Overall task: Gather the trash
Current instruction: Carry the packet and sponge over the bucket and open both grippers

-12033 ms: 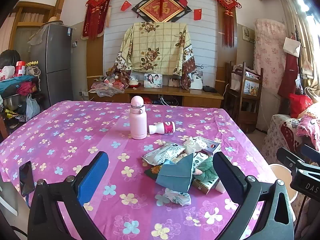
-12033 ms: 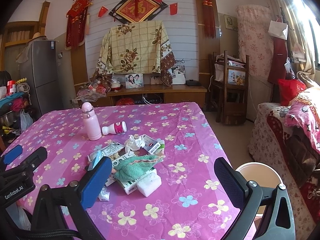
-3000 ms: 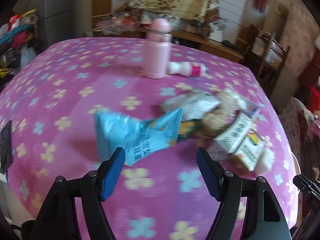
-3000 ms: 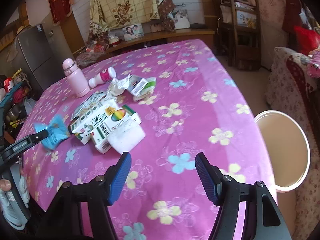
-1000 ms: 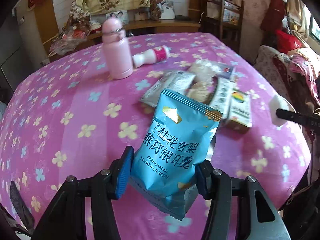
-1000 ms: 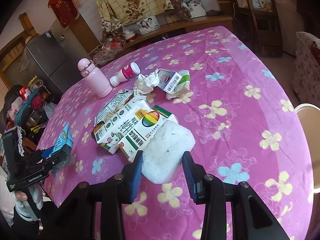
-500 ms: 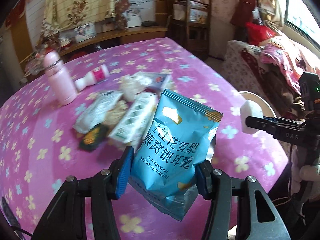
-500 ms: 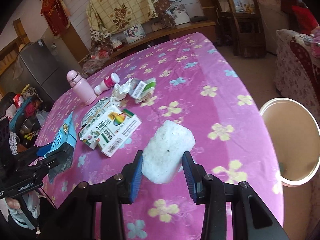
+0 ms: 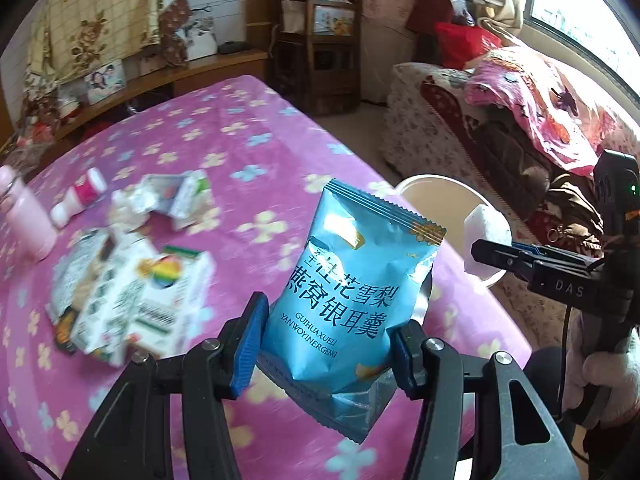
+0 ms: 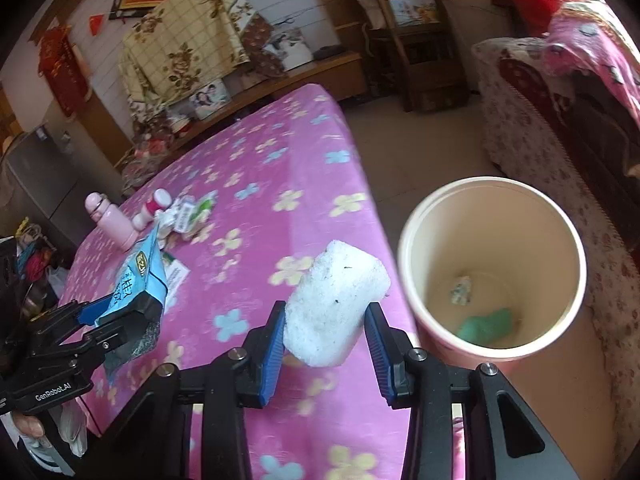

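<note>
My left gripper [image 9: 326,344] is shut on a blue snack bag [image 9: 356,276], held upright above the table's right side. The same blue snack bag [image 10: 138,276] shows edge-on at the left of the right wrist view, in the left gripper [image 10: 116,316]. My right gripper [image 10: 325,330] is shut on a white foam block [image 10: 334,304], above the table edge just left of the cream trash bin [image 10: 416,248]. That bin stands on the floor and holds a green scrap [image 10: 486,324] and a small wrapper. The foam block [image 9: 486,226] and right gripper [image 9: 496,258] appear at the right of the left wrist view.
On the pink flowered tablecloth [image 9: 224,148] lie cartons [image 9: 132,292], crumpled paper [image 9: 130,206], a small pink-capped bottle [image 9: 78,198] and a pink flask [image 9: 26,220]. A covered sofa [image 10: 560,128] stands right of the bin, a wooden chair [image 10: 412,40] behind.
Both grippers have swung right with their loads, from over the trash pile toward the table's right edge. The bin now fills the right wrist view's right side.
</note>
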Demonstrator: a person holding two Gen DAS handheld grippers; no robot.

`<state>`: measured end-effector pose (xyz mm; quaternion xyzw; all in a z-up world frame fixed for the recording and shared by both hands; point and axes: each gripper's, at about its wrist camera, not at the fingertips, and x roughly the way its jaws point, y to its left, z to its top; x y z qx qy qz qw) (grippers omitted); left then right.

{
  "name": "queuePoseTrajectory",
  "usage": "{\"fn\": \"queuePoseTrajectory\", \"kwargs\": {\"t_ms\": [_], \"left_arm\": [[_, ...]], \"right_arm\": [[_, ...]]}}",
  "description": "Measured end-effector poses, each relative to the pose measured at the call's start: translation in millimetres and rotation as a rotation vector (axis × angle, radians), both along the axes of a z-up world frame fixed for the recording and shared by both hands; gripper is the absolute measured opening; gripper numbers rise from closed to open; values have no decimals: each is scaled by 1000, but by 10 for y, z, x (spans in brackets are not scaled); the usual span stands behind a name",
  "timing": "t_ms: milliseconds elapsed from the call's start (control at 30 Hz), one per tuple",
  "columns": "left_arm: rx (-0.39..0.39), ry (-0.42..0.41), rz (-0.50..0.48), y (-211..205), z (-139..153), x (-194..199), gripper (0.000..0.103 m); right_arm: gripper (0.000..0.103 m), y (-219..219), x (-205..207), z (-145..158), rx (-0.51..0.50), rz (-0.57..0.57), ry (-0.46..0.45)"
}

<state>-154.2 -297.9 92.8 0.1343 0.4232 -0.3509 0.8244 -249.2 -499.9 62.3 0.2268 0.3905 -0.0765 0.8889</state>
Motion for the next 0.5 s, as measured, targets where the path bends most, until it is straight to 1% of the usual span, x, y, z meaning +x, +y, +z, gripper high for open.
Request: {"fn": "queuePoseTrajectory", "kwargs": {"t_ms": [267,500], "left_arm": [[-6,11,-55,-624,-67,-27,57],[5,22,-73,-1066,-163,8,57]], "right_arm": [[42,-544,-162,-136,12,-90,28],[42,-896,-145,-250,-8,-139,55]]}}
